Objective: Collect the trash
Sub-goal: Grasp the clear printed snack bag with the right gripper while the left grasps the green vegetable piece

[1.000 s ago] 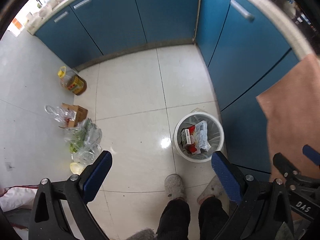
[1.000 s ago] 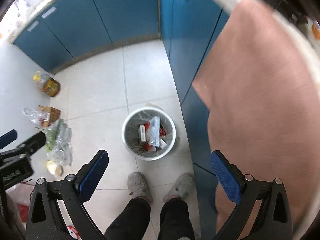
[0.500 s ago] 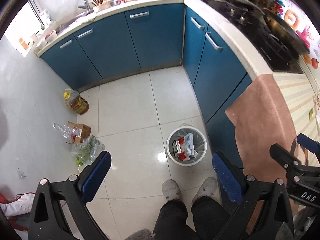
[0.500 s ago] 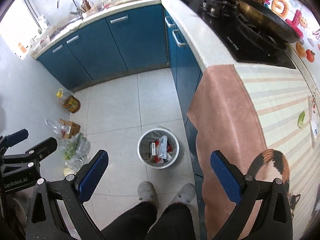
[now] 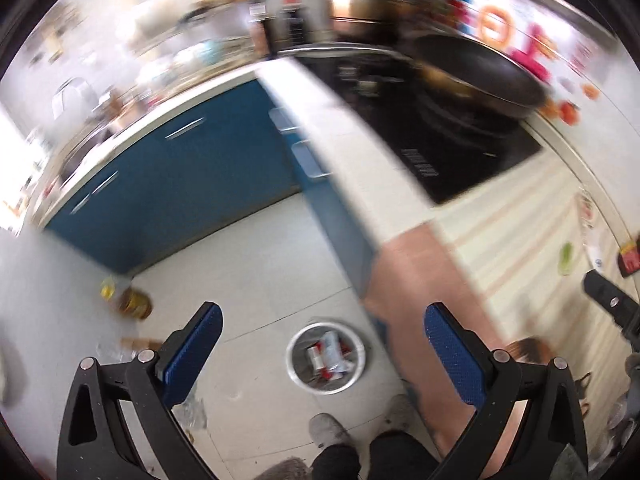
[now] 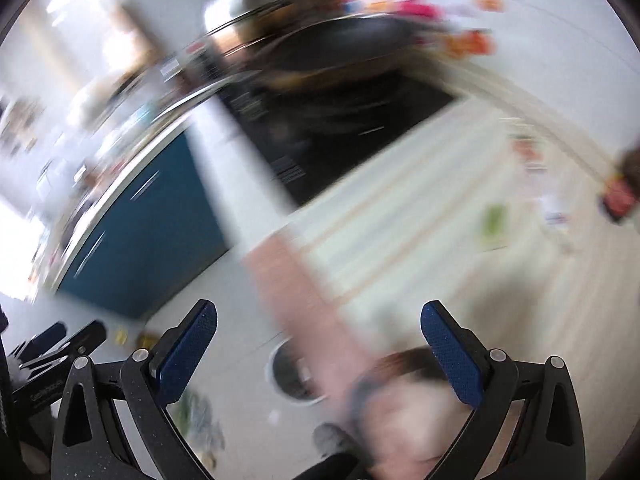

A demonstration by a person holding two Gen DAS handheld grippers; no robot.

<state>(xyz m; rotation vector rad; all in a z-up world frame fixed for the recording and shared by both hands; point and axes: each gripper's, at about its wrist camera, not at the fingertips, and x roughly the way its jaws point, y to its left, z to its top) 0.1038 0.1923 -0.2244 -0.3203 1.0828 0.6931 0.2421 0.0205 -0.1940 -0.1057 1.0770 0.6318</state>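
Note:
A white trash bin [image 5: 326, 356] stands on the tiled floor beside the blue cabinets, with red and white wrappers [image 5: 328, 354] inside; it shows blurred in the right wrist view [image 6: 290, 376]. My left gripper [image 5: 322, 344] is open and empty, high above the bin. My right gripper [image 6: 320, 344] is open and empty, over the counter edge. On the striped counter mat lie a green scrap [image 5: 566, 258], also blurred in the right wrist view [image 6: 494, 220], and a red packet [image 5: 630, 260] near the wall [image 6: 618, 200].
A black cooktop [image 5: 440, 136] with a dark pan [image 5: 480, 76] sits on the counter. A pink cloth [image 5: 420, 276] hangs over the counter edge. An oil bottle [image 5: 132, 300] and bags stand on the floor at left. The person's slippers [image 5: 332, 430] are below.
Both grippers have risen and tilted up from the floor toward the counter. The bin looks smaller and lower. The cooktop, pan and counter mat have come into view. Both stay open.

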